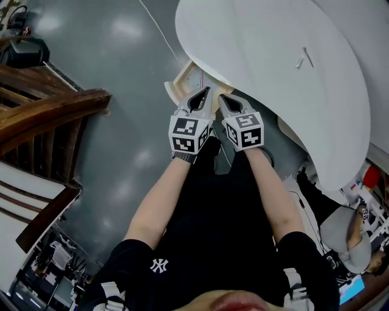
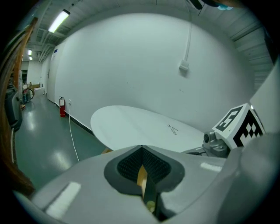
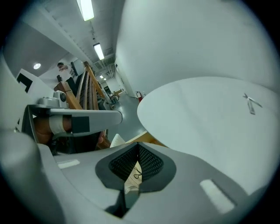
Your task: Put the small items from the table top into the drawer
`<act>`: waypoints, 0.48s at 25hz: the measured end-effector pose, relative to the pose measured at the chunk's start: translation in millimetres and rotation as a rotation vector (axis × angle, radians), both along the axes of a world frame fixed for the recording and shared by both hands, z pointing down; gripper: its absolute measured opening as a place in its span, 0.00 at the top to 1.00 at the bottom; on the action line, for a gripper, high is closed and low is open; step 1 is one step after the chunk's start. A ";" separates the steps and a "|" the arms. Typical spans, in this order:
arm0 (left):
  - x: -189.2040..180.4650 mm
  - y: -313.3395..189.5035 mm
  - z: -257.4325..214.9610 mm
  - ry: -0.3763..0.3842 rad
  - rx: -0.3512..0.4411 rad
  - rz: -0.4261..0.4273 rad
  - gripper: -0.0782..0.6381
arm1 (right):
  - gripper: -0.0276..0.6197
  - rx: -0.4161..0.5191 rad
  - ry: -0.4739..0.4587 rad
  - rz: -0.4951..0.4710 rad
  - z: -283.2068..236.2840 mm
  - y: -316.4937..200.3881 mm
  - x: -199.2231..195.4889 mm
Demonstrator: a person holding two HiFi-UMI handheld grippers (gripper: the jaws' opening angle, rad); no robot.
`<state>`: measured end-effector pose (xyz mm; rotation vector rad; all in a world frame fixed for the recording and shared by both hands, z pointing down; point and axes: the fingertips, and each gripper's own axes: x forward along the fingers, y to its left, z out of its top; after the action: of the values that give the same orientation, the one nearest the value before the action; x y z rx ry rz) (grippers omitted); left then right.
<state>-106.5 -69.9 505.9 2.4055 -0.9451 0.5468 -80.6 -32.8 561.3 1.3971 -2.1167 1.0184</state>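
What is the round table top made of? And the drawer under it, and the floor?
Table top: smooth, white and matt with no grain showing, so perhaps painted or laminated board; I can't tell for sure. Drawer: its pale tan edges look like bare wood or plywood. Floor: grey-green and glossy with bright reflections of lights, probably coated concrete.

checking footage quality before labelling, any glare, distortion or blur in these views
Head view: soft glare patches on the grey floor, table top evenly lit. Left gripper view: strong fisheye bending, dark corners, bright ceiling light. Right gripper view: same bending, strip lights blown out.
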 end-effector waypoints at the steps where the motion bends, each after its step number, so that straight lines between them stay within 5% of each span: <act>1: 6.6 0.8 -5.2 0.004 0.004 0.009 0.88 | 0.92 0.007 -0.001 0.016 -6.6 0.8 7.6; 12: 89.1 10.1 -51.9 0.055 0.045 0.099 0.88 | 0.92 0.084 0.010 0.175 -64.4 7.7 101.9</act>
<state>-17.4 -59.9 454.0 2.5053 -0.8268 0.4967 21.4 -25.1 496.9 1.6487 -2.0811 0.9936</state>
